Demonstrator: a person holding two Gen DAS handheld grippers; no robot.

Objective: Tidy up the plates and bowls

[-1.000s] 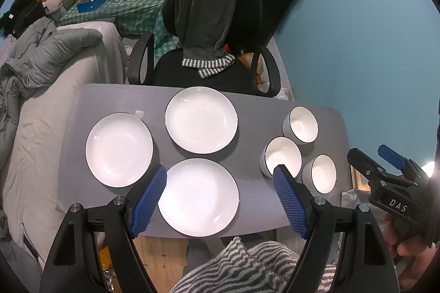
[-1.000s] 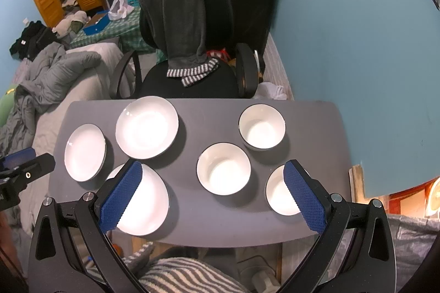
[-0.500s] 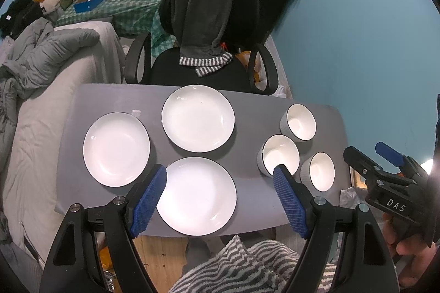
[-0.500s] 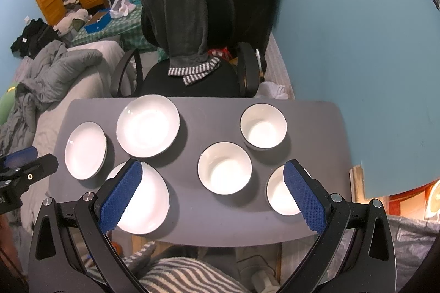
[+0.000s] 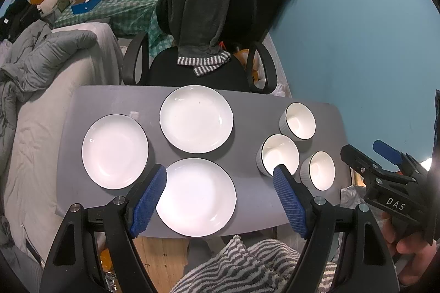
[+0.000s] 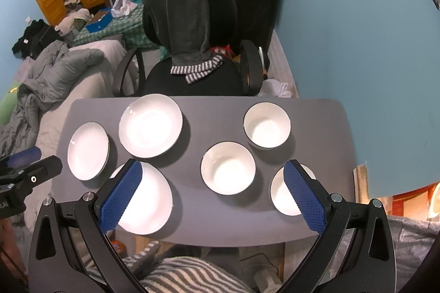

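Left wrist view: the left tool (image 5: 220,190) hangs above the near edge of the grey table (image 5: 255,106), blue pads (image 5: 148,201) spread wide, holding nothing. Between them lies the nearest plate (image 5: 196,196); a second plate (image 5: 115,151) sits to its left and a third plate (image 5: 196,118) farther back. On the table's right side three bowls cluster: a near bowl (image 5: 320,170), a middle bowl (image 5: 280,155), a far bowl (image 5: 299,121). The right tool (image 6: 213,190), seen in the right wrist view, is likewise wide open and empty above the middle bowl. Beyond the table stands a black chair (image 5: 198,70) draped with a dark garment (image 5: 198,7), before a blue wall (image 5: 357,32).
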